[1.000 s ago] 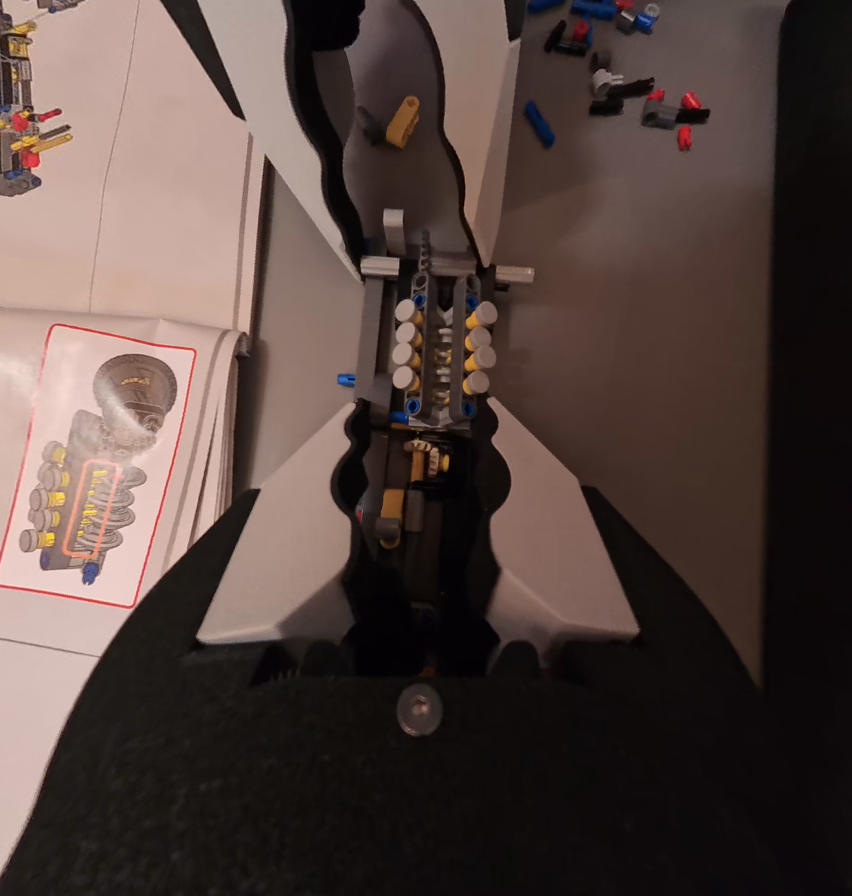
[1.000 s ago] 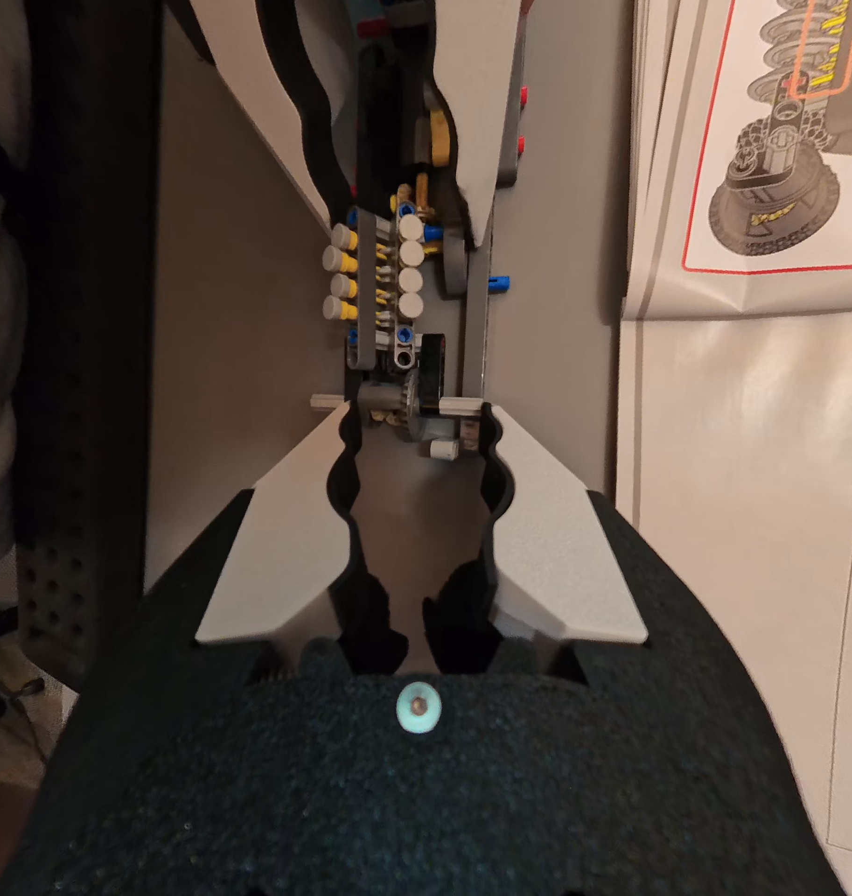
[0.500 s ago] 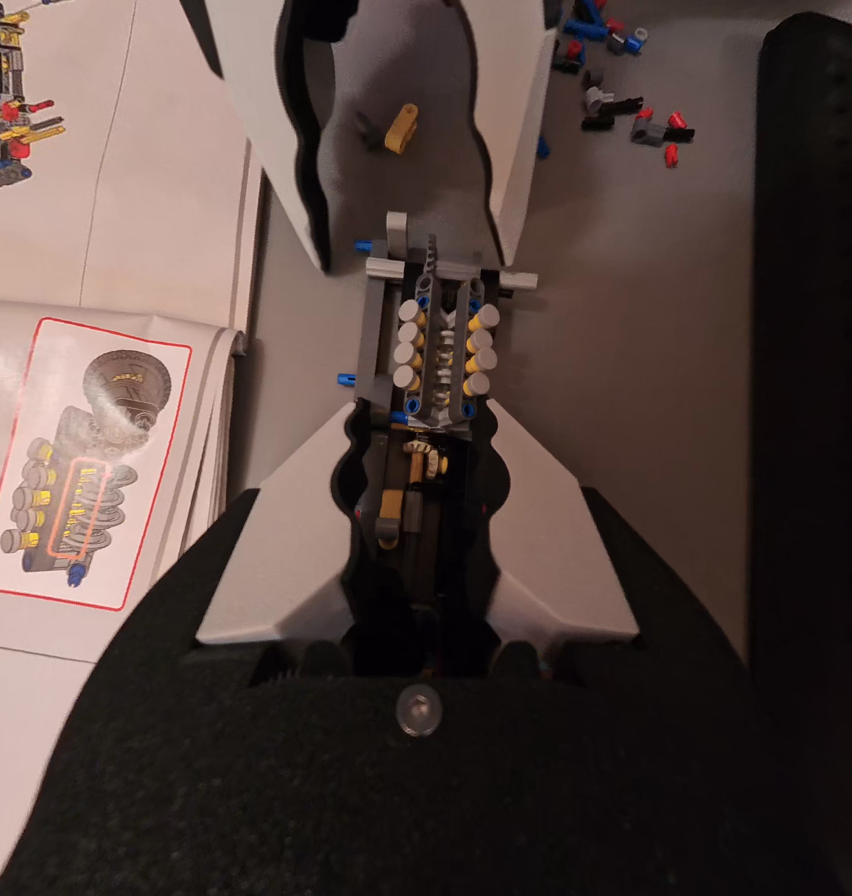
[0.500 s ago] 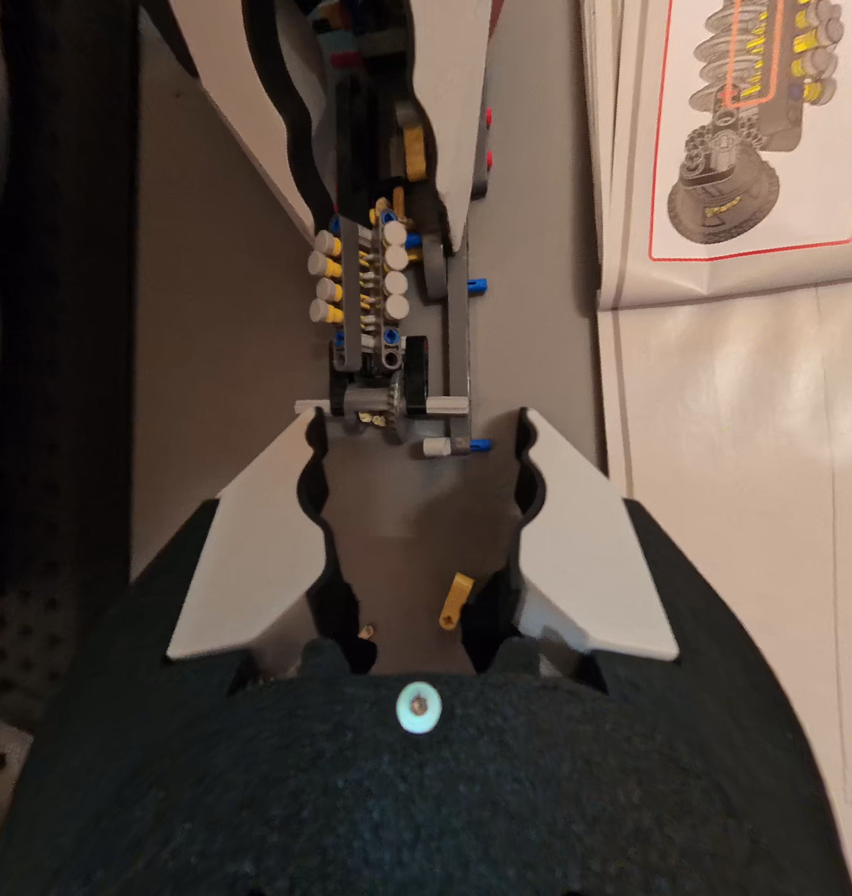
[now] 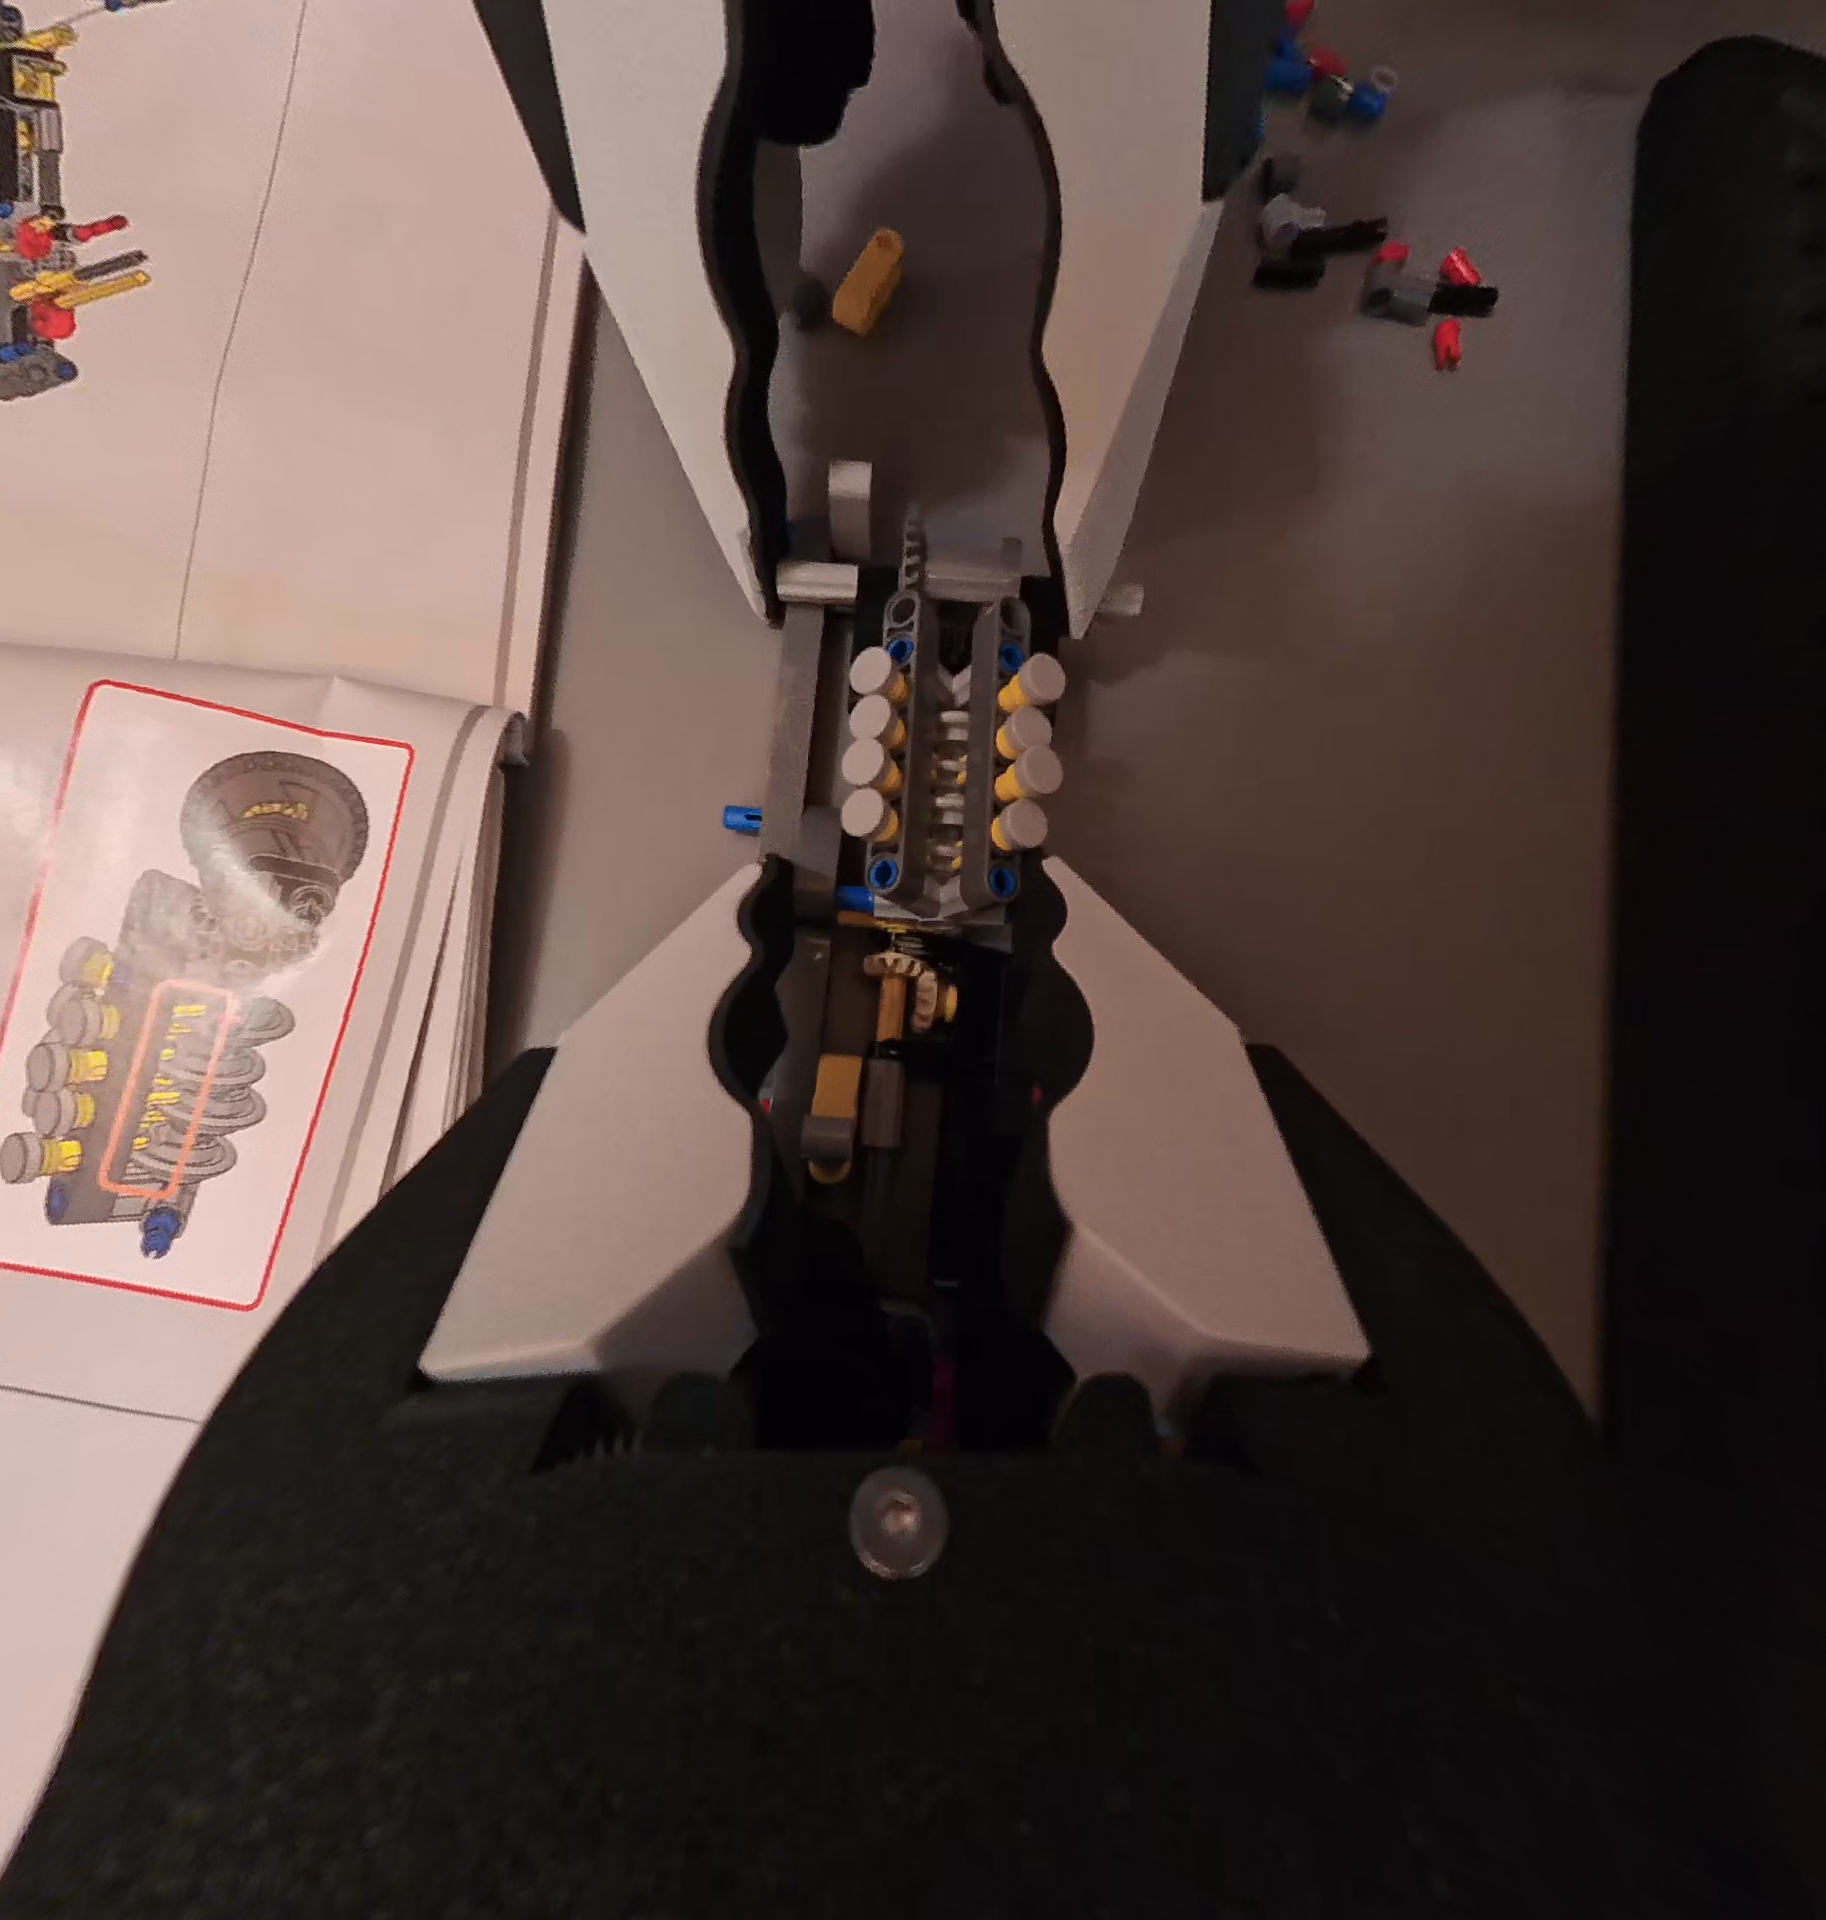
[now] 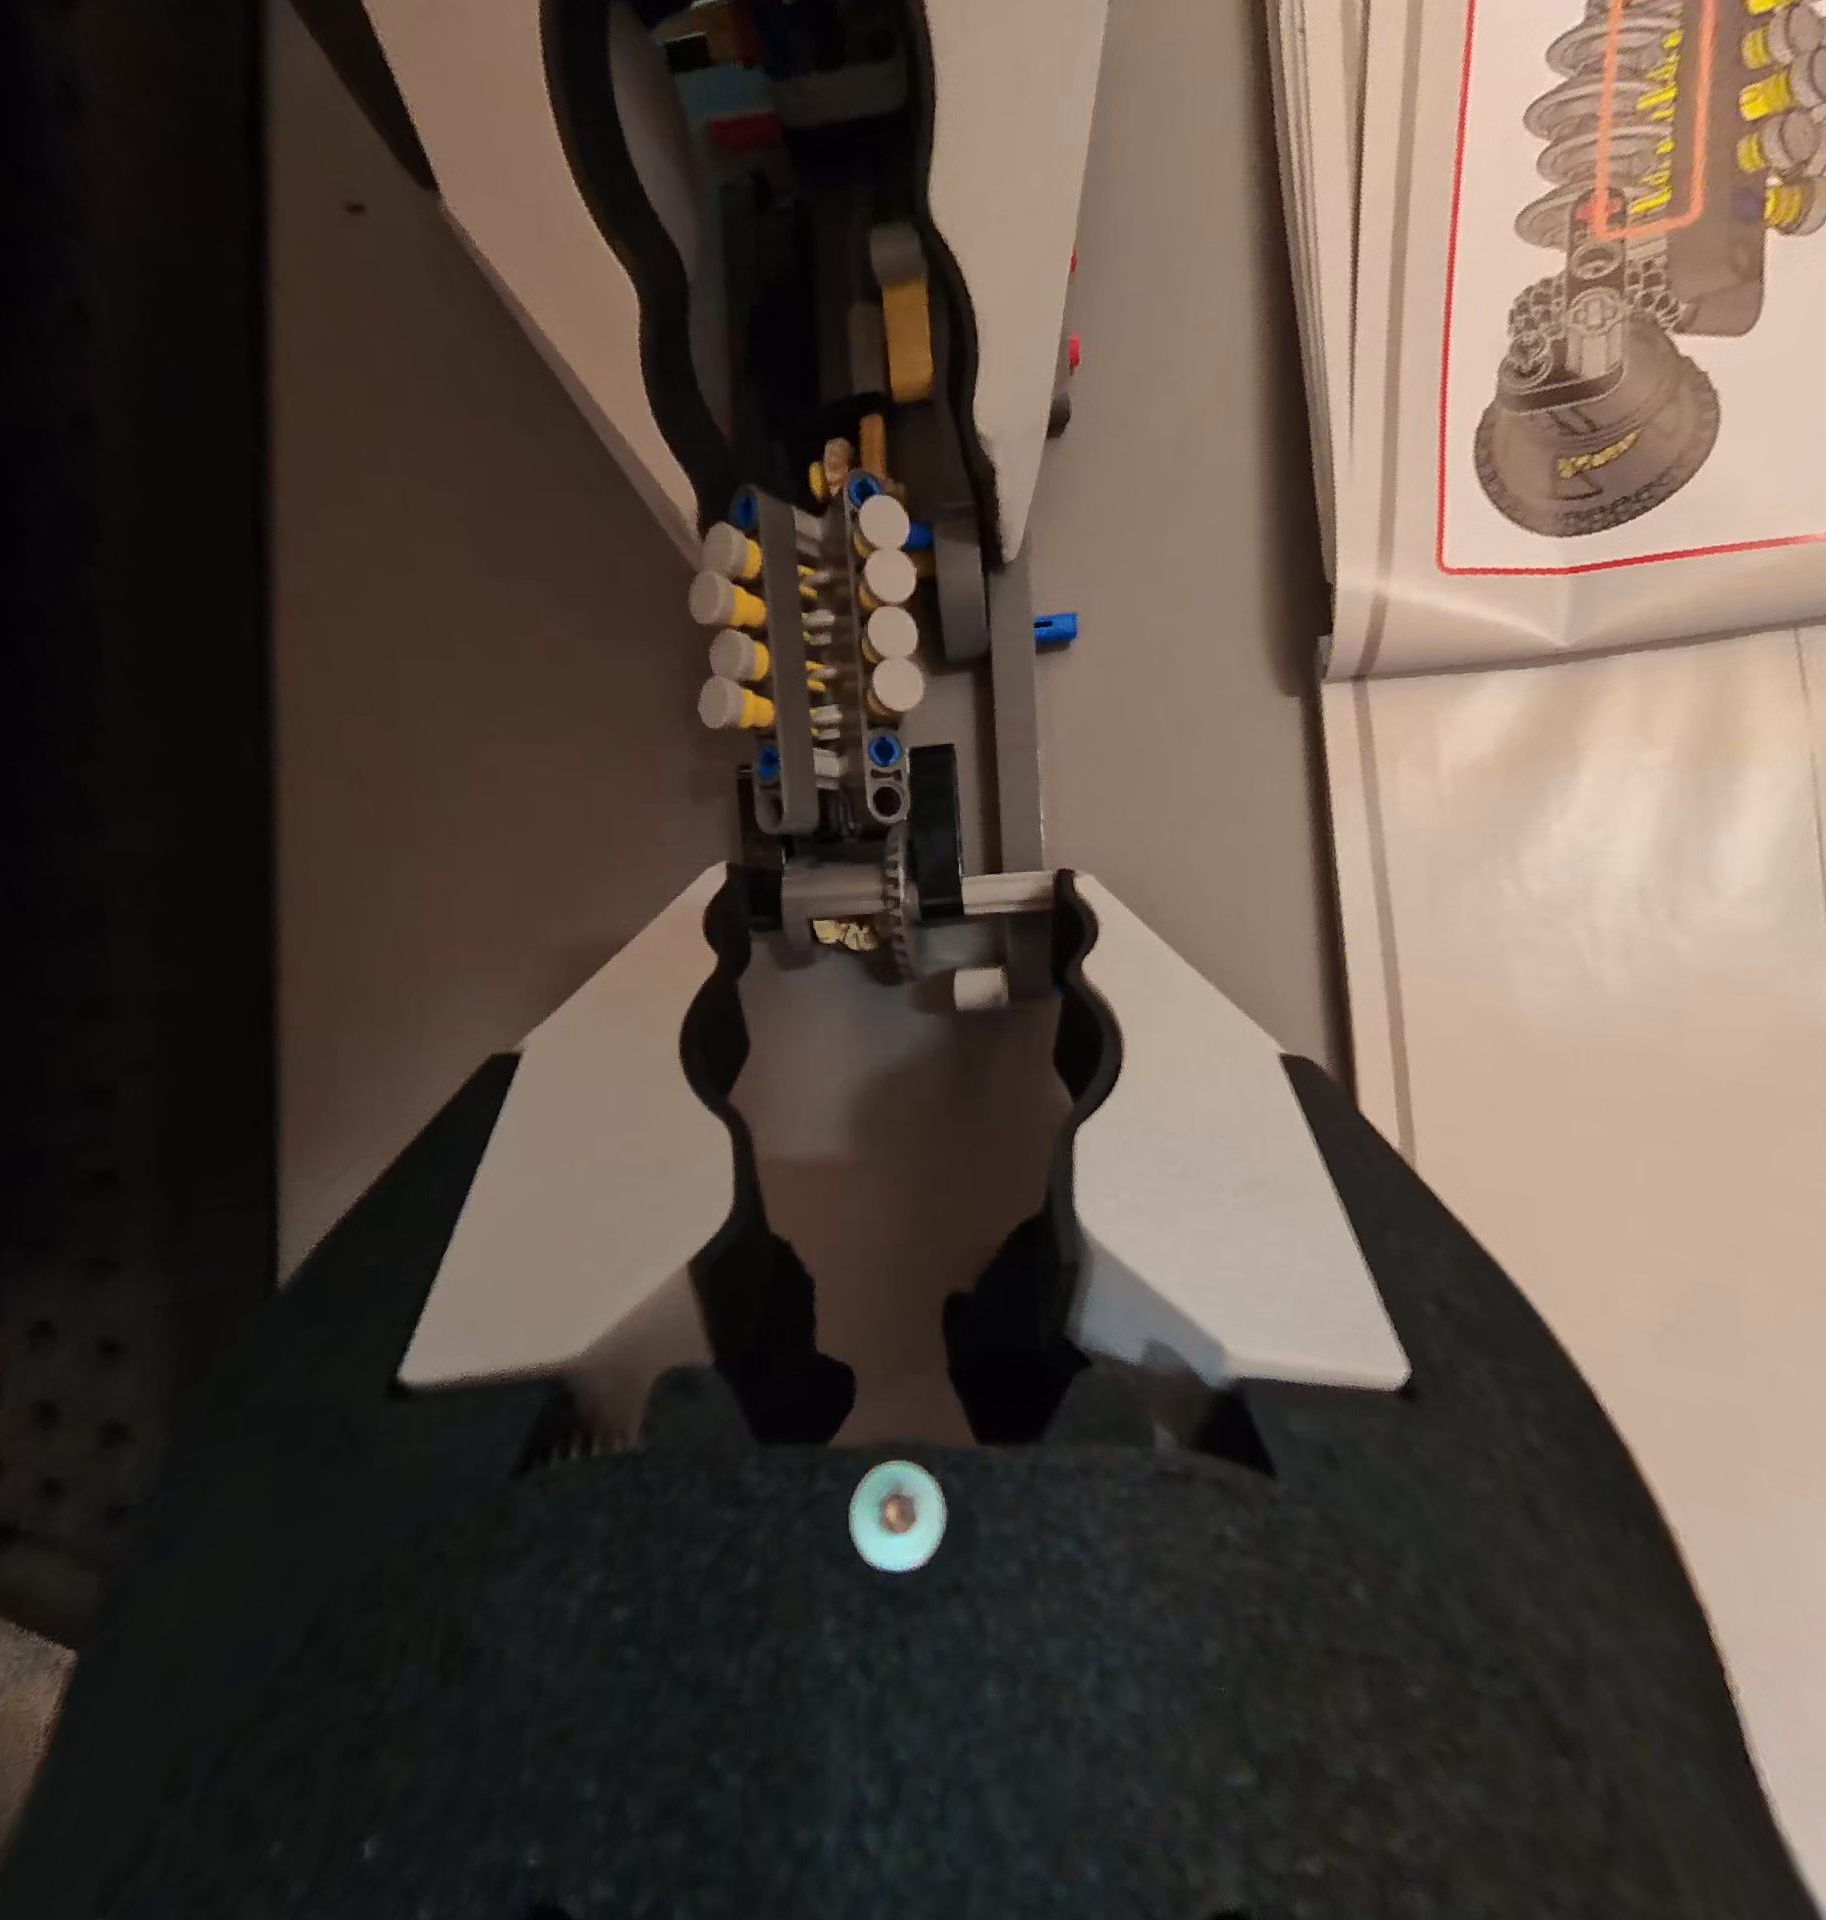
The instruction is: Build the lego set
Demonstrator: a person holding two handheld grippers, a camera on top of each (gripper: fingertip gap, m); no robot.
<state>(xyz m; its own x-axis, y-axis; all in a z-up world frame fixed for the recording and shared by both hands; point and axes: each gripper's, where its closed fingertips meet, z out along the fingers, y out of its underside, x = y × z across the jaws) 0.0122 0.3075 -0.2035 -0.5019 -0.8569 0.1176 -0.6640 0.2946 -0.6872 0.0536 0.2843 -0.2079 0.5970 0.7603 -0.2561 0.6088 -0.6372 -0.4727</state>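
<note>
The lego model [image 5: 935,769] is a grey frame carrying an engine block with grey and yellow pistons, and it lies lengthways on the grey table. My left gripper [image 5: 904,883] is shut on its near half, with a yellow gear and shaft between the fingers. My right gripper [image 6: 893,904] comes from the opposite side and its fingertips press both sides of the model's far end [image 6: 836,644], at the grey cross axle and black gear. In the left wrist view the right gripper [image 5: 919,613] covers that end. A small yellow connector [image 5: 867,281] lies on the table between the right gripper's fingers.
An open instruction booklet [image 5: 213,987] lies left of the model and shows in the right wrist view [image 6: 1615,312] on the right. Several loose red, blue, black and grey pieces [image 5: 1376,260] lie at the far right. A dark raised edge [image 5: 1740,727] borders the table. Across from one pair of fingers to the other is roughly 6 cm. The small yellow connector [image 5: 867,281] is closer to my right gripper, around 8 cm from its tips; the left tips are 15 cm off.
Half a second ago my right gripper had opened and backed off the model's end. Now it is back with its fingers closed in against that end. My left gripper kept its hold.
</note>
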